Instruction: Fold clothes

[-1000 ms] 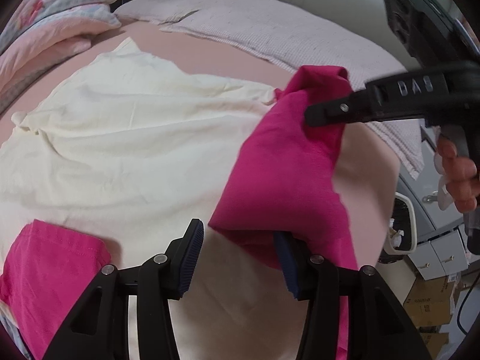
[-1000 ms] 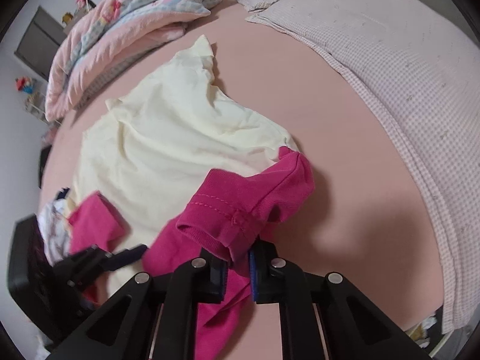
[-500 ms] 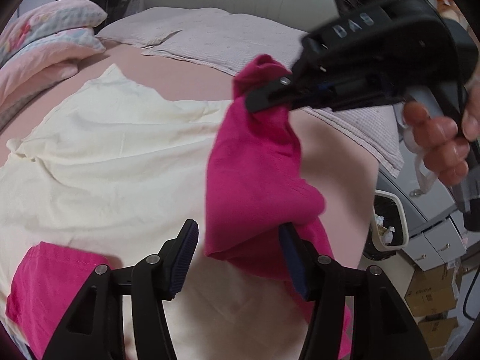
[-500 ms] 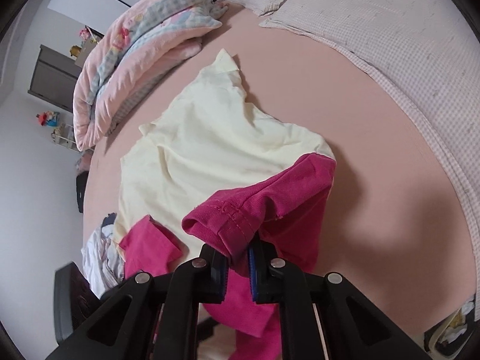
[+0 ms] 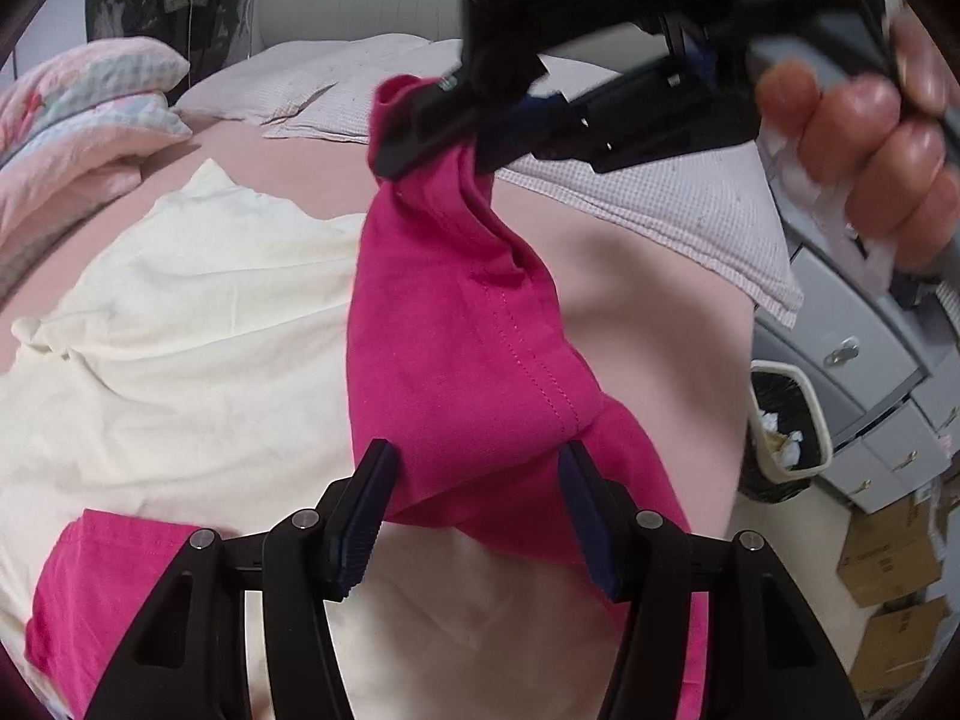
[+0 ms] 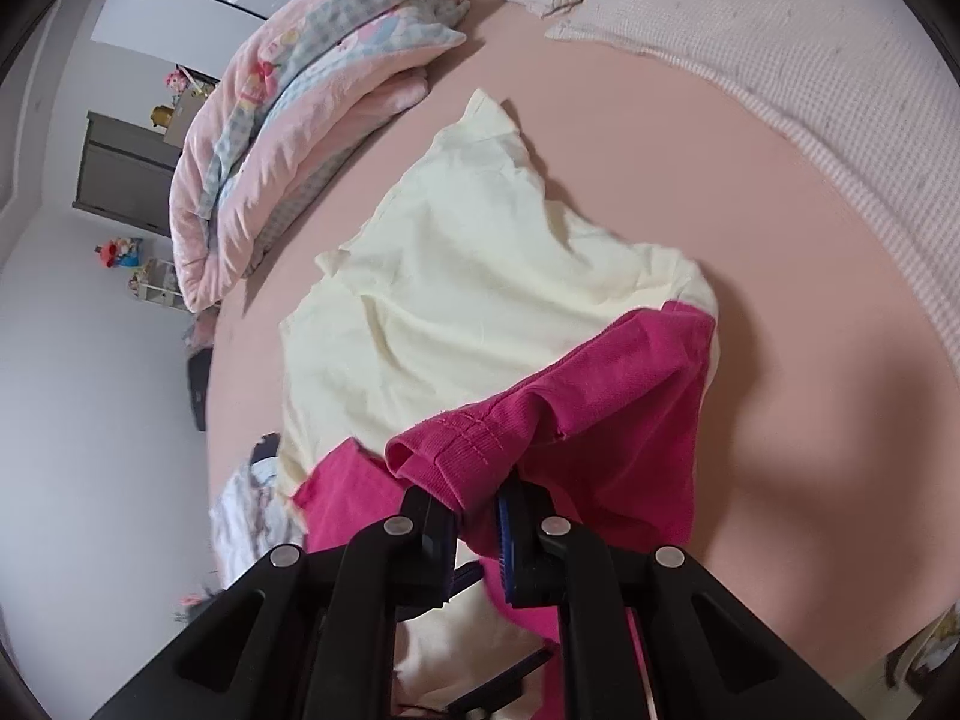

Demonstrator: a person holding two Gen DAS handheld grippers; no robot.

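Two grippers work one magenta garment (image 5: pixel 456 324) above a cream shirt (image 5: pixel 180 348) on the bed (image 6: pixel 780 300). Right gripper (image 6: pixel 477 516) clenched on its hem, lifting it. Left gripper (image 5: pixel 474 504) parted, jaws just widened, fabric hanging loose between them.

The pink garment (image 5: pixel 456 348) hangs past the frame's lower edge.

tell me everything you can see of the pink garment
The pink garment is a bright magenta knit, soft, with a stitched hem. The right tool is shut on its hem and holds it above the cream garment. A fold hangs between the left tool's open pads; contact is unclear. Another pink part lies flat on the cream cloth.
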